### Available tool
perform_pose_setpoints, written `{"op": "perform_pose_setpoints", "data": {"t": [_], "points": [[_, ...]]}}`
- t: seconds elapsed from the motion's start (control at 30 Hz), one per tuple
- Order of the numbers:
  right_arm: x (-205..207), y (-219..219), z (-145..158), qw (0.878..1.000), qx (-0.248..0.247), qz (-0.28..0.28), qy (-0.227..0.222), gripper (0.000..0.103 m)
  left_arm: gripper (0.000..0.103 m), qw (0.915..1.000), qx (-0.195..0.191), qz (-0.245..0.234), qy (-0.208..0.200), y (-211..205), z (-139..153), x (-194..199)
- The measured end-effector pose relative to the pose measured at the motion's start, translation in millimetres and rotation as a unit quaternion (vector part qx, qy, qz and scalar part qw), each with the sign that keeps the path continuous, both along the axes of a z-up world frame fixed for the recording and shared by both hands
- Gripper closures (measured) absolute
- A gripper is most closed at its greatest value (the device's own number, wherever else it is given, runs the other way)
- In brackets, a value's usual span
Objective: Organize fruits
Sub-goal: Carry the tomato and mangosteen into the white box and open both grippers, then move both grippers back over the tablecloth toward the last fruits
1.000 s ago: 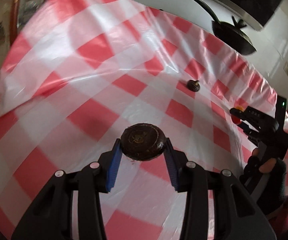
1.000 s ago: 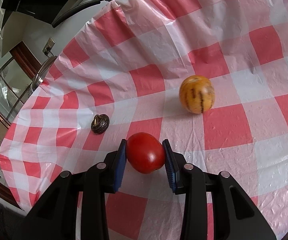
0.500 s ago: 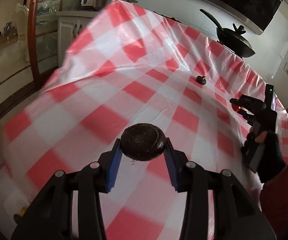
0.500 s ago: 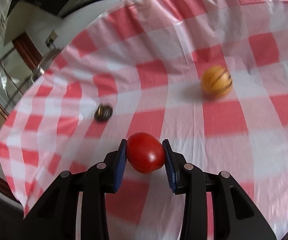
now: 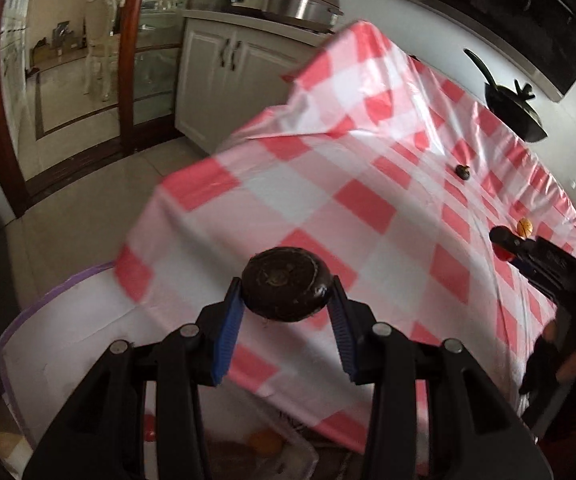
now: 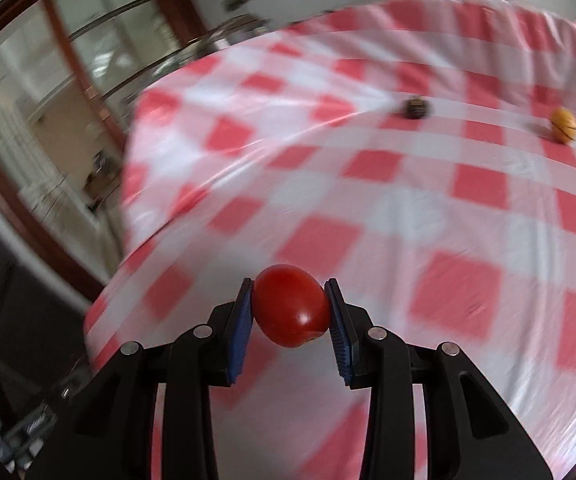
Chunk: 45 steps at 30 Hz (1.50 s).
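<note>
Both tools pulled back toward counter (image 5: 328, 184) edge since a second ago; left tool (image 5: 286, 312) clenched on dark fruit (image 5: 286, 290), right tool (image 6: 290, 322) on tomato (image 6: 290, 306); bin (image 5: 60, 340) now below left; looks like drop-off next; two fruits left behind

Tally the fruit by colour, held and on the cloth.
Dark brown: 2, one in the left tongs, a smaller one on the cloth.
Red: 1, the tomato in the right tongs.
Orange, dark-striped: 1 on the cloth.
Total: 4
</note>
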State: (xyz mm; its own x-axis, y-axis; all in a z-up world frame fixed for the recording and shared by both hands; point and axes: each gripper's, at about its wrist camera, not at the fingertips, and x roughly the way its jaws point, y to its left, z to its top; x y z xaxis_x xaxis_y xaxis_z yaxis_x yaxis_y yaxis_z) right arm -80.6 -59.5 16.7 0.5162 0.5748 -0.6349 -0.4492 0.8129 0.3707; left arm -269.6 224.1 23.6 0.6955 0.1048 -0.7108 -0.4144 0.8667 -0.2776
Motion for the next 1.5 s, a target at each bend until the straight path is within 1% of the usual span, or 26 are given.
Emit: {"op": "perform_pose_setpoints", "data": {"t": [0.13,0.23,0.27,0.4,0.5,0.6,0.63,0.73,0.77,0.8,0.83,0.9,1.0,1.03,1.07,1.1,1.27,1.33,1.43,1.5], "points": [[-52,39,14,0.997,-0.018,0.065,-0.031,0.067,0.061,0.9998,0.005,0.018,0.004,19,-4,-27],[-96,72,25,0.989,-0.032,0.13,-0.061,0.067,0.061,0.9993,0.004,0.036,0.01,33,-12,-47],[-106,79,26,0.987,-0.035,0.144,-0.067,0.067,0.061,0.9989,0.001,0.046,0.014,39,-16,-57],[-145,108,20,0.976,-0.054,0.2,-0.072,0.067,0.061,0.9961,-0.01,0.083,0.029,62,-36,-94],[-177,131,9,0.962,-0.078,0.248,-0.078,0.067,0.061,0.9926,-0.021,0.11,0.046,78,-56,-120],[-211,155,-7,0.942,-0.106,0.307,-0.085,0.067,0.061,0.9884,-0.038,0.132,0.066,90,-79,-138],[-226,165,-15,0.931,-0.119,0.332,-0.092,0.067,0.061,0.9867,-0.042,0.138,0.074,94,-88,-143],[-254,185,-40,0.902,-0.161,0.387,-0.104,0.067,0.061,0.983,-0.05,0.151,0.092,101,-105,-151],[-266,192,-53,0.889,-0.182,0.406,-0.109,0.067,0.061,0.9819,-0.05,0.154,0.098,102,-108,-152],[-272,198,-65,0.879,-0.2,0.418,-0.112,0.067,0.061,0.9806,-0.051,0.158,0.104,104,-112,-154],[-280,204,-81,0.866,-0.224,0.432,-0.113,0.067,0.061,0.9788,-0.051,0.164,0.112,106,-117,-156],[-288,212,-104,0.85,-0.254,0.449,-0.105,0.067,0.061,0.9756,-0.05,0.173,0.125,108,-124,-160],[-294,219,-131,0.834,-0.283,0.465,-0.095,0.067,0.061,0.9691,-0.047,0.191,0.149,114,-137,-167],[-294,221,-138,0.83,-0.289,0.468,-0.09,0.067,0.061,0.9675,-0.049,0.195,0.154,115,-139,-168],[-290,221,-143,0.829,-0.292,0.47,-0.084,0.067,0.061,0.9662,-0.037,0.199,0.159,114,-140,-169],[-289,222,-148,0.827,-0.295,0.472,-0.08,0.067,0.061,0.9673,-0.019,0.194,0.162,112,-139,-169],[-291,228,-172,0.816,-0.315,0.482,-0.062,0.067,0.06,0.9662,0.022,0.187,0.176,102,-142,-164],[-289,229,-175,0.815,-0.317,0.481,-0.057,0.067,0.06,0.9653,0.039,0.182,0.183,97,-144,-163],[-282,229,-176,0.821,-0.314,0.475,-0.046,0.066,0.06,0.9652,0.039,0.184,0.182,97,-144,-162],[-279,228,-174,0.825,-0.31,0.47,-0.043,0.061,0.059,0.9641,0.043,0.187,0.183,101,-143,-161]]}}
